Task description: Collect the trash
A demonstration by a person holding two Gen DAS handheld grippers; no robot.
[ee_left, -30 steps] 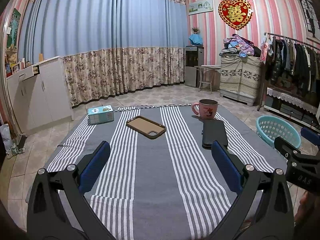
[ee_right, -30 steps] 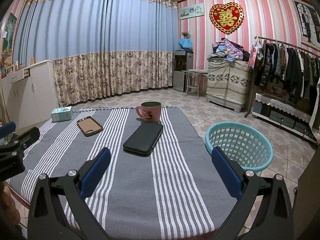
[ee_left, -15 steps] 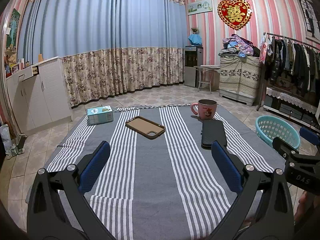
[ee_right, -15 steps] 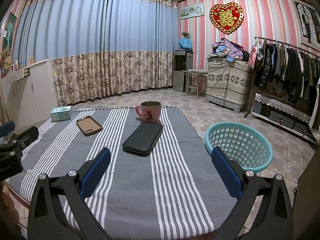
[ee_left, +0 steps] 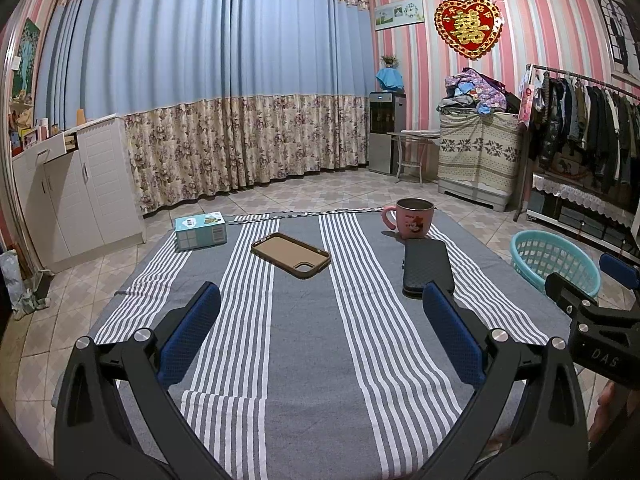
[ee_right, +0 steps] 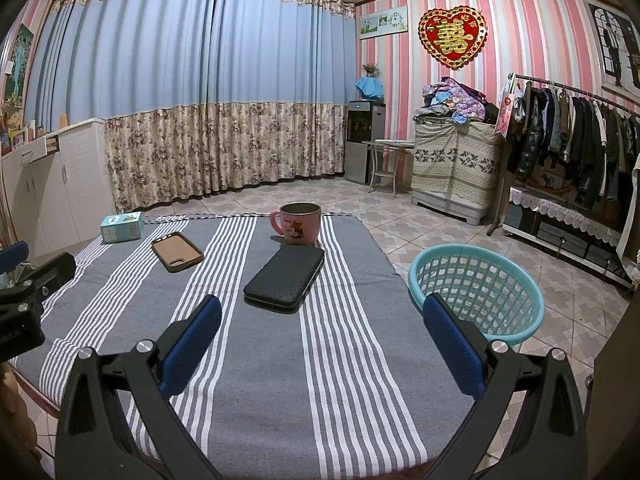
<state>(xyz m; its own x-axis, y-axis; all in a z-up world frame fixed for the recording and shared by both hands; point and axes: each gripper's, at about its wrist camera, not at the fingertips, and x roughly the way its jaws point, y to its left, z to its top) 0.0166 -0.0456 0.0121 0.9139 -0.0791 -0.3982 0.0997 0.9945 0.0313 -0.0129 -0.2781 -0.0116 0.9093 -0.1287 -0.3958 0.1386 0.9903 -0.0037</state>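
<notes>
**Both grippers wide apart above the striped table, nothing held**

Right now I see my left gripper (ee_left: 320, 316) hovering over the near half of the table (ee_left: 304, 360), its blue-padded fingers (ee_left: 188, 332) spread wide with only grey-and-white striped cloth between them. My right gripper (ee_right: 320, 316) hangs the same way, jaws fully apart and empty, and its body shows at the right edge of the left wrist view.

On the cloth I count four things. A teal box (ee_left: 200, 231) sits at the far left corner. A brown phone case (ee_left: 291, 255) lies flat, inside up, near the middle of the far half. A black wallet-like case (ee_right: 285, 278) lies flat just in front of a pink mug (ee_right: 299, 224), which stands upright near the far edge; the two look close to touching, though I cannot tell for certain.

The teal basket (ee_right: 476, 292) stands on the tiled floor just beside the table's right edge, near my right gripper's right finger. From the right wrist view it appears to hold nothing.
</notes>
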